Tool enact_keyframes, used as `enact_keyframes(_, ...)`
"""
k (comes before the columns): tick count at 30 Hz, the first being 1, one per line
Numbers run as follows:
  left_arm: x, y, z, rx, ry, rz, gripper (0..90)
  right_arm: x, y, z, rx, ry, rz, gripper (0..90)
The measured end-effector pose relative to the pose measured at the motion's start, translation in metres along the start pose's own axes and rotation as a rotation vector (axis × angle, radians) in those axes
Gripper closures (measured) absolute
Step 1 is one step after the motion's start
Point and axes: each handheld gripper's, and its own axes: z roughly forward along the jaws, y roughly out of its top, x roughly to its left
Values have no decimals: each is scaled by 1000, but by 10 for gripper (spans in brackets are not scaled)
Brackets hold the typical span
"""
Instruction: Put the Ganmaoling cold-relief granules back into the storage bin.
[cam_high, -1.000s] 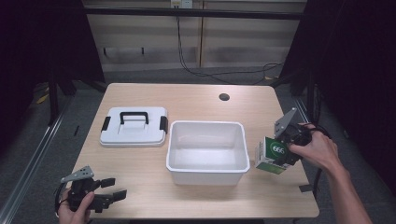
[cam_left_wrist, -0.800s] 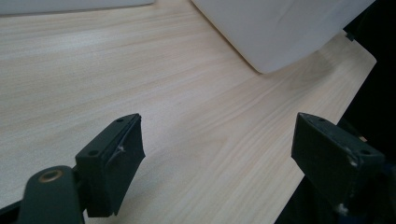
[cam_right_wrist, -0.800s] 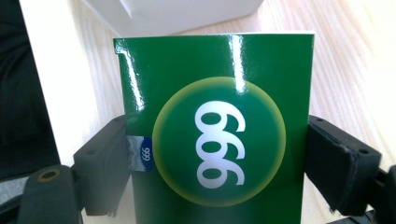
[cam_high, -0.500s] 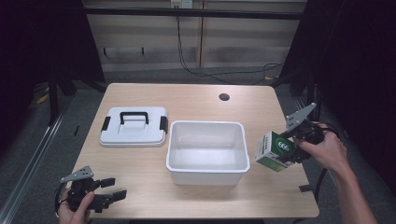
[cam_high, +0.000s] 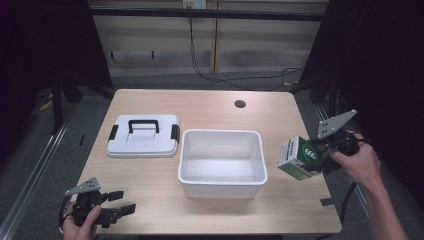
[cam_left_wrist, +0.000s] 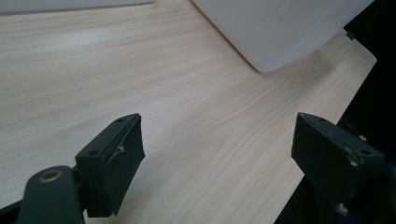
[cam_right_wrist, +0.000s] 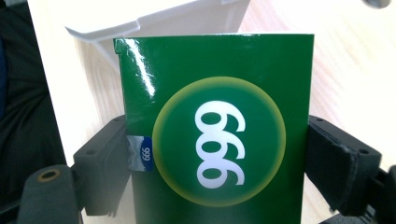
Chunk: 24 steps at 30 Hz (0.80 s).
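right gripper above pale wooden table

The tub sits mid-table in front of you, with the lid just left of it. Your right gripper holds the box just right of the tub, near the table's right edge. Your left gripper is at the near left corner.

In the right gripper view, the green box runs off the bottom edge and hides most of the white tub behind it. In the left gripper view, the tub is cut off by the top edge. Small print on the box in the high view is unreadable.
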Motion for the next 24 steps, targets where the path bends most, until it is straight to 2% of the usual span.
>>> enact_keyframes(9,0,0,-2,-13,6,6,168,-2,9,-18,-57,-12,6,159)
enact_keyframes(16,-1,0,-2,-18,5,4,168,-2,32,-31,-113,-24,-12,159)
enact_keyframes(20,-1,0,-3,-19,5,7,168,0,43,-34,-139,-24,-28,160)
enact_keyframes(24,-1,0,-2,-18,4,4,168,2,54,-34,-189,-15,-41,160)
